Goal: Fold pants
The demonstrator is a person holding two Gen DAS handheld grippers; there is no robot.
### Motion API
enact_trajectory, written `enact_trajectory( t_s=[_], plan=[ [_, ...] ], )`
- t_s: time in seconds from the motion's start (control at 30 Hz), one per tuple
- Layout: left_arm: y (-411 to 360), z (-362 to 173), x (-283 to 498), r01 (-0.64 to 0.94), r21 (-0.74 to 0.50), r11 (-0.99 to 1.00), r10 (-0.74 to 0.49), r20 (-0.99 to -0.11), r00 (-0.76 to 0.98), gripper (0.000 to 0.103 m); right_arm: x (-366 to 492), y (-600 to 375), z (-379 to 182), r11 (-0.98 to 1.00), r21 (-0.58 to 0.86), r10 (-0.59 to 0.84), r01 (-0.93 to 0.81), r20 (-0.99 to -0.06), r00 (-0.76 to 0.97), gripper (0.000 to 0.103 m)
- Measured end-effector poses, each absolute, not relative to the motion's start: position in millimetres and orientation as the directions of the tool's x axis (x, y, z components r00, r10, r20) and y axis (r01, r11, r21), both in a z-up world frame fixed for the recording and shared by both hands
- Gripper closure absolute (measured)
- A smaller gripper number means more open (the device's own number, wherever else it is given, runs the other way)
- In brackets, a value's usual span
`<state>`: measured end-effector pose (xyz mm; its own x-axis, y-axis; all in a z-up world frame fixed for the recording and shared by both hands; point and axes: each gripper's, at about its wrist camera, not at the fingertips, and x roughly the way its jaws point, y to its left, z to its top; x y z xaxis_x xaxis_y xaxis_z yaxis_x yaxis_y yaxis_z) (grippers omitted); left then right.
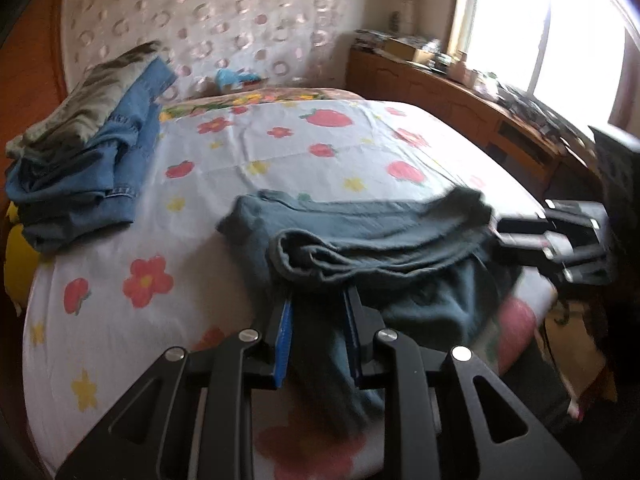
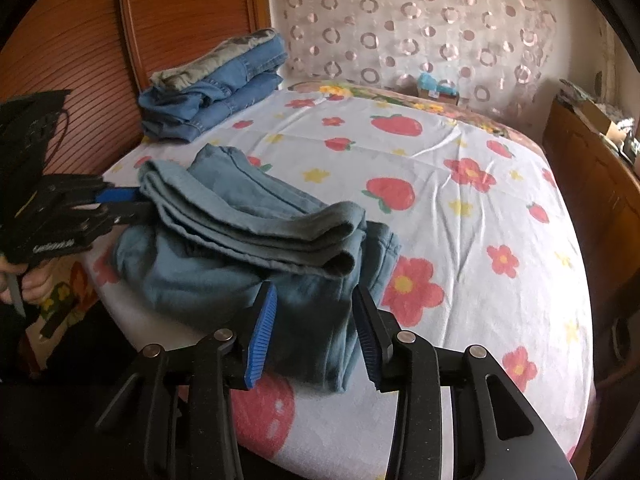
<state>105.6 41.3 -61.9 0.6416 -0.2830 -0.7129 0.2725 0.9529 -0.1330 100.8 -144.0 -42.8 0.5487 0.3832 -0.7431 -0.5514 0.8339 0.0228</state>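
Note:
Grey-blue pants [image 1: 384, 240] lie folded in layers at the near edge of the bed; they also show in the right wrist view [image 2: 256, 236]. My left gripper [image 1: 318, 300] has its fingers either side of the pants' left end, blue pads apart, with cloth between them. It shows in the right wrist view [image 2: 132, 204] at the pants' left end. My right gripper [image 2: 314, 312] is open, its pads apart over the pants' near fold. It shows in the left wrist view [image 1: 504, 232] at the pants' right end.
A stack of folded blue jeans and a grey garment [image 1: 88, 148] sits at the far left of the bed [image 2: 192, 92]. The bed sheet [image 2: 460, 216] has strawberries and flowers. A wooden headboard [image 2: 80, 40] is left, wooden cabinets [image 1: 460, 104] right.

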Motion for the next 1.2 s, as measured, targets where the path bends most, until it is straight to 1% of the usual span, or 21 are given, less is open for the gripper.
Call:
enact_trajectory(
  t_s=[0.07, 0.23, 0.33, 0.37, 0.57, 0.7, 0.73, 0.77, 0.8, 0.83, 0.87, 0.9, 1.0, 1.13, 1.2],
  plan=[
    [44, -62, 112, 0.266, -0.147, 0.953, -0.289, -0.707, 0.645, 0.081, 105, -143, -43, 0.833, 0.019, 0.380, -0.553, -0.746, 0.547, 0.063],
    [48, -66, 124, 0.224, -0.126, 0.966, -0.245, -0.718, 0.652, 0.081, 113, -139, -41, 0.827, 0.008, 0.377, -0.562, -0.750, 0.543, 0.062],
    [51, -68, 127, 0.214, -0.133, 0.968, -0.242, -0.720, 0.651, 0.081, 116, -136, -42, 0.821, 0.004, 0.379, -0.571, -0.753, 0.539, 0.054],
    [52, -70, 128, 0.210, -0.128, 0.969, -0.236, -0.722, 0.651, 0.081, 119, -136, -44, 0.819, 0.000, 0.376, -0.574, -0.756, 0.535, 0.054],
    [53, -74, 129, 0.198, -0.123, 0.972, -0.224, -0.729, 0.647, 0.081, 141, -135, -51, 0.830, -0.035, 0.329, -0.556, -0.775, 0.539, 0.053],
    [53, -73, 130, 0.196, -0.127, 0.972, -0.225, -0.726, 0.650, 0.081, 156, -137, -46, 0.832, -0.005, 0.352, -0.554, -0.768, 0.535, 0.053],
    [54, -73, 130, 0.196, -0.128, 0.972, -0.227, -0.725, 0.650, 0.081, 159, -136, -45, 0.829, 0.008, 0.361, -0.559, -0.770, 0.525, 0.056],
    [53, -73, 130, 0.197, -0.127, 0.972, -0.226, -0.725, 0.651, 0.081, 164, -135, -45, 0.823, 0.030, 0.377, -0.567, -0.776, 0.506, 0.063],
    [54, -73, 130, 0.197, -0.127, 0.972, -0.226, -0.724, 0.651, 0.081, 166, -134, -45, 0.818, 0.043, 0.387, -0.574, -0.779, 0.493, 0.080],
    [54, -73, 130, 0.197, -0.129, 0.972, -0.228, -0.723, 0.652, 0.081, 169, -133, -45, 0.810, 0.055, 0.397, -0.583, -0.784, 0.477, 0.088],
    [55, -73, 130, 0.197, -0.130, 0.972, -0.229, -0.722, 0.653, 0.081, 171, -131, -44, 0.804, 0.063, 0.406, -0.592, -0.785, 0.468, 0.093],
    [56, -72, 130, 0.196, -0.131, 0.972, -0.229, -0.721, 0.654, 0.081, 172, -129, -43, 0.793, 0.076, 0.424, -0.604, -0.781, 0.458, 0.100],
    [57, -69, 129, 0.194, -0.136, 0.972, -0.232, -0.710, 0.665, 0.081, 172, -127, -34, 0.786, 0.080, 0.447, -0.613, -0.758, 0.474, 0.103],
    [59, -64, 124, 0.190, -0.142, 0.971, -0.235, -0.696, 0.679, 0.081, 172, -128, -22, 0.814, 0.045, 0.428, -0.578, -0.720, 0.546, 0.103],
    [59, -63, 124, 0.195, -0.142, 0.970, -0.238, -0.695, 0.679, 0.081, 176, -131, -20, 0.824, 0.054, 0.425, -0.563, -0.717, 0.553, 0.103]
  ],
)
